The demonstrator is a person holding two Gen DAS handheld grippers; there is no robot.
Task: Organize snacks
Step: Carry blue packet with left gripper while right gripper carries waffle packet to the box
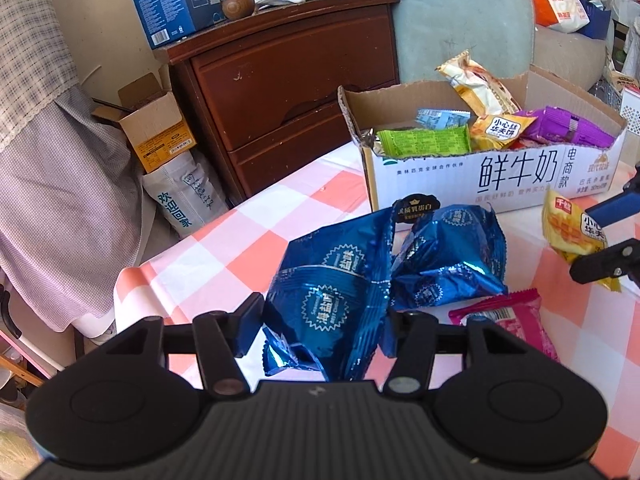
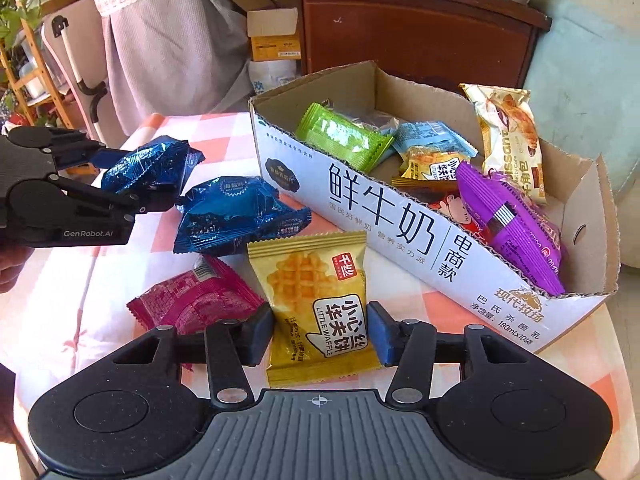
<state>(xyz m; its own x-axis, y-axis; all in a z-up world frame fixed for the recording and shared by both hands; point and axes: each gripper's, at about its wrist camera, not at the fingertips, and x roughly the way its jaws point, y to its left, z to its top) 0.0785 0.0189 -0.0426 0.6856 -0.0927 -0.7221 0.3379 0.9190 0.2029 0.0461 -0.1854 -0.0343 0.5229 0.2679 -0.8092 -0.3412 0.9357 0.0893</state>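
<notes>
My left gripper [image 1: 320, 326] is shut on a blue foil snack packet [image 1: 332, 292], also seen in the right wrist view [image 2: 148, 166]. A second blue packet [image 1: 448, 256] lies beside it on the table [image 2: 236, 212]. My right gripper [image 2: 320, 334] is shut on a yellow waffle packet [image 2: 320, 300], held just in front of the cardboard box [image 2: 384, 224]; it also shows in the left wrist view [image 1: 572, 236]. The box [image 1: 480, 176] holds green, light blue, yellow, purple and croissant packets. A pink packet [image 2: 192, 300] lies on the pink checked tablecloth [image 2: 80, 280].
A dark wooden drawer cabinet [image 1: 288, 80] stands behind the table with milk cartons on top. An open small carton [image 1: 156, 128] and a white sack [image 1: 184, 196] sit on the floor at left. A pale green cushioned seat [image 1: 460, 28] is behind the box.
</notes>
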